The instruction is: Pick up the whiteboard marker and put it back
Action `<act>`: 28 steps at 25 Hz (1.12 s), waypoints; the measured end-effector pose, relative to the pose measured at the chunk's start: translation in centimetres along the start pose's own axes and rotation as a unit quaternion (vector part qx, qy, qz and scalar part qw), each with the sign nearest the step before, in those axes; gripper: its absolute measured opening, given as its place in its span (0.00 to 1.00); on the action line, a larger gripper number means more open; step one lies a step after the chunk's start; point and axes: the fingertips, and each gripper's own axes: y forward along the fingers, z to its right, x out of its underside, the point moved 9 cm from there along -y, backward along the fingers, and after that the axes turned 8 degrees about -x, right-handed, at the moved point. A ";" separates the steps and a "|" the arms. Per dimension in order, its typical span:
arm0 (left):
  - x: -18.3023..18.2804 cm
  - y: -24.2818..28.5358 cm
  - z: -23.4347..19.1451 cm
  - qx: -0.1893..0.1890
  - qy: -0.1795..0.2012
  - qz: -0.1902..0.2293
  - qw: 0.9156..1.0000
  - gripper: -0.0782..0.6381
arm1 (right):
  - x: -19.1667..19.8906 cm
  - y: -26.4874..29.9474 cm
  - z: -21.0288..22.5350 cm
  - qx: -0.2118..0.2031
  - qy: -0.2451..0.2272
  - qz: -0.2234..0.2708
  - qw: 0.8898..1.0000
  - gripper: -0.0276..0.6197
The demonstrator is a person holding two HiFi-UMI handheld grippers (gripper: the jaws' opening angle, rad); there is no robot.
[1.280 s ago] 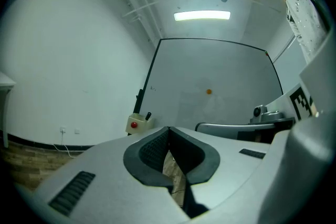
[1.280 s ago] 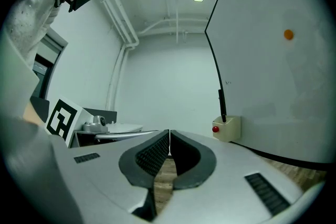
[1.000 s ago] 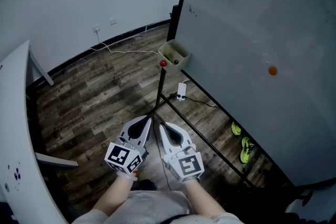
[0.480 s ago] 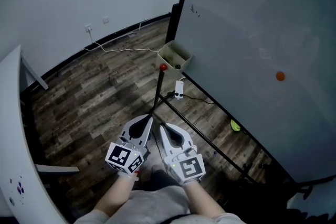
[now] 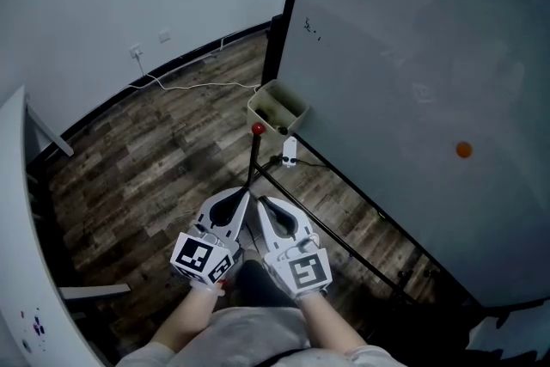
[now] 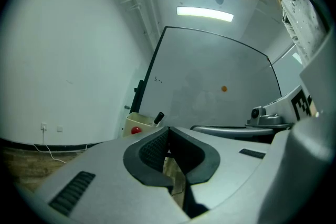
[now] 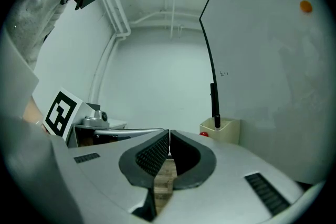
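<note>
Count: two hand-held grippers, side by side low in the head view, the left hand-held gripper (image 5: 234, 206) and the right hand-held gripper (image 5: 273, 215), each carrying one marker cube. Left jaws pressed together, nothing between them in its own view (image 6: 168, 132); right jaws likewise together and empty (image 7: 169, 138). One large whiteboard (image 5: 412, 56) on a black frame at the right. One orange magnet (image 5: 464, 150) on its face. One beige box (image 5: 277, 107) at the board's near lower corner, well apart from both grippers. One whiteboard marker (image 6: 158, 117), dark cap up, leaning out of that box in the left gripper view. One red round thing (image 5: 258, 130) just beside the box. One white plug adapter (image 5: 289, 152) on the wooden floor (image 5: 155, 159) below it. One white cable (image 5: 193, 84) running along the wall base. Two wall sockets (image 5: 135, 51). One white panel (image 5: 17, 219) at the left edge. Against a second ago: the grippers sit at the same spot in the head view, jaws unchanged; the box and magnet lie lower in the picture, the left panel shows less, and the two green things seen under the board then are out of view
</note>
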 end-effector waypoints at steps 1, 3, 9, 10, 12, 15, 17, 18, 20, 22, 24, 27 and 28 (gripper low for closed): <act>-0.1 0.6 -0.3 0.000 0.001 0.000 1.000 0.13 | -0.1 0.5 0.5 -0.003 -0.003 0.003 1.000 0.07; -0.3 1.8 -0.9 0.000 0.003 -0.001 1.000 0.13 | -0.1 1.4 1.5 -0.005 -0.003 0.002 1.000 0.07; 0.1 5.1 -2.3 0.004 0.005 -0.009 1.000 0.13 | 0.7 3.4 4.6 -0.001 0.000 -0.005 1.000 0.07; 0.3 5.5 -2.5 0.006 0.004 -0.010 1.000 0.13 | 0.9 3.7 4.9 0.000 0.000 -0.007 1.000 0.07; 0.7 6.3 -2.8 0.009 0.003 -0.013 1.000 0.13 | 1.2 4.3 5.6 0.001 -0.003 -0.009 1.000 0.07; 0.9 7.4 -3.1 0.011 0.002 -0.018 1.000 0.13 | 1.3 4.8 6.5 0.005 -0.015 -0.010 1.000 0.08; 1.1 8.2 -3.4 0.014 0.000 -0.020 1.000 0.13 | 1.3 5.1 7.2 0.010 -0.016 -0.012 1.000 0.08; 1.2 8.5 -3.5 0.016 0.000 -0.020 1.000 0.13 | 1.4 5.2 7.6 0.013 -0.015 -0.015 1.000 0.08; 1.5 9.1 -3.8 0.020 -0.002 -0.022 1.000 0.13 | 1.5 5.5 8.4 0.019 -0.015 -0.017 1.000 0.08; 1.9 9.6 -4.1 0.024 -0.004 -0.022 0.999 0.13 | 1.5 5.8 9.0 0.027 -0.015 -0.015 0.999 0.08; 2.1 10.1 -4.3 0.026 -0.003 -0.025 0.999 0.13 | 1.4 5.9 9.5 0.034 -0.019 -0.014 0.999 0.08; 2.0 10.8 -4.4 0.029 -0.002 -0.027 0.999 0.13 | 1.1 5.8 10.3 0.048 -0.017 -0.012 0.999 0.08; 2.1 11.0 -4.4 0.031 -0.003 -0.027 0.999 0.13 | 1.0 5.8 10.5 0.053 -0.014 -0.011 0.998 0.08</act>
